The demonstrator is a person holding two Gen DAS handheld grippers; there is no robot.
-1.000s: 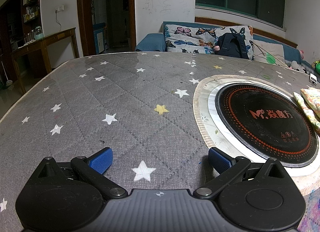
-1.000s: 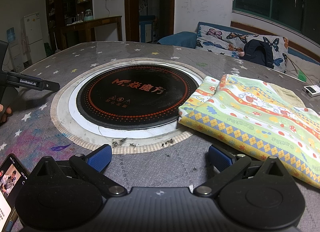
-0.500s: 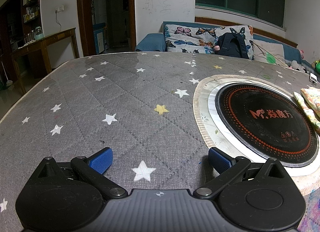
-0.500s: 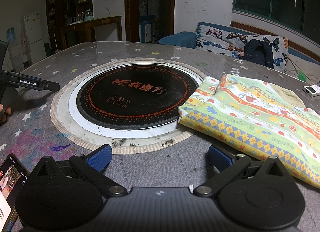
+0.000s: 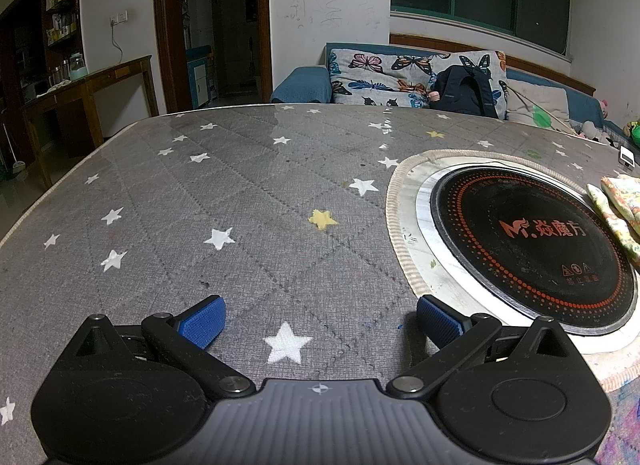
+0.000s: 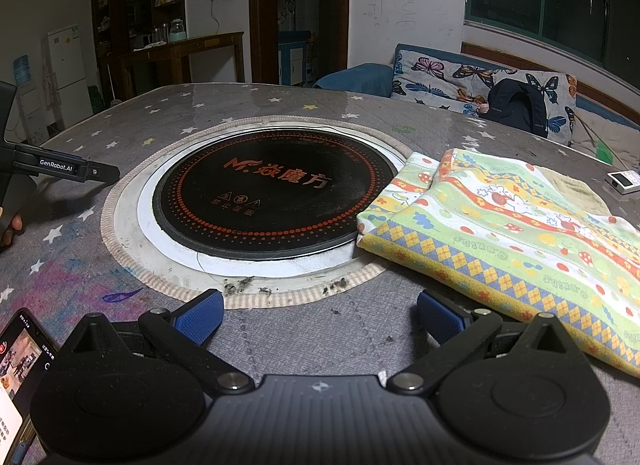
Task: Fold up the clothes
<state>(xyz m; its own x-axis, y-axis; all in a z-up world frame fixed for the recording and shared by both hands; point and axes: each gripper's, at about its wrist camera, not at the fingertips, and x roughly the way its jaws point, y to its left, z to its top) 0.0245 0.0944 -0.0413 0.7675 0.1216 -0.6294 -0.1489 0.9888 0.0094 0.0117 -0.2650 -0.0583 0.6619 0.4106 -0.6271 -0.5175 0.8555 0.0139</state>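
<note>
Nothing has moved since the earlier frames. The folded cloth (image 6: 516, 241) lies flat on the counter (image 6: 280, 341), its near corner touching the rim of the round hob (image 6: 260, 201). The right tongs (image 6: 320, 315) gape wide and empty just before it; the left tongs (image 5: 318, 319) stand equally wide over starred fabric. A phone (image 6: 16, 361) lies beside the right tongs.

Folded cloth (image 6: 516, 233) on table (image 5: 248, 201), right of inset hob (image 6: 268, 201); phone (image 6: 16, 377) near-left; sofa (image 5: 400, 77) behind.
</note>
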